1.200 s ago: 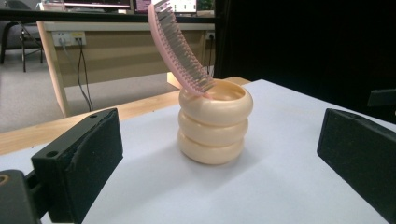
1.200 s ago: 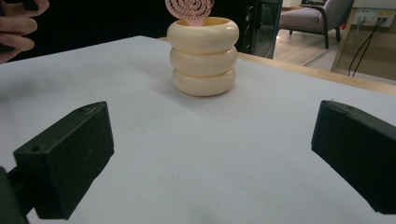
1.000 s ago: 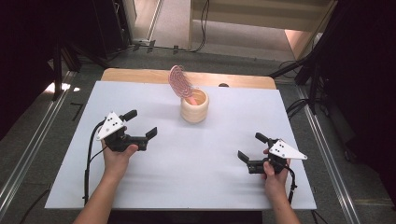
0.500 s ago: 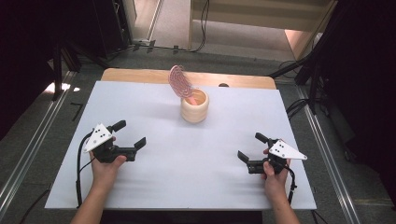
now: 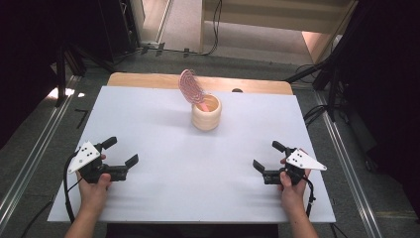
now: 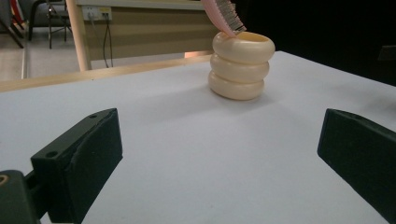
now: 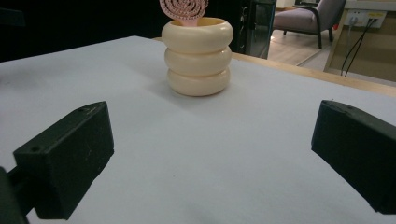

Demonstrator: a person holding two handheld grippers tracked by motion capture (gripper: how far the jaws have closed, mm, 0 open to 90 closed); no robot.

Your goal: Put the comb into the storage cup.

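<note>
Comparing this moment with the earlier frames, I find that the left tool (image 5: 120, 157) has drawn back toward the near left corner of the tabletop (image 5: 163, 198); a second ago it stood farther in, nearer the cup. Its jaws stand wide apart and hold nothing. The right tool (image 5: 265, 157) has kept its place near the right edge, and its jaws are likewise apart and empty. The cream ribbed cup (image 5: 206, 112) stands upright at the far middle of the tabletop, unmoved, well apart from both tools. The pink brush (image 5: 190, 88) stands in the cup, its round head leaning up and to the left above the rim, as before. Both gripper views face the cup across bare tabletop.
</note>
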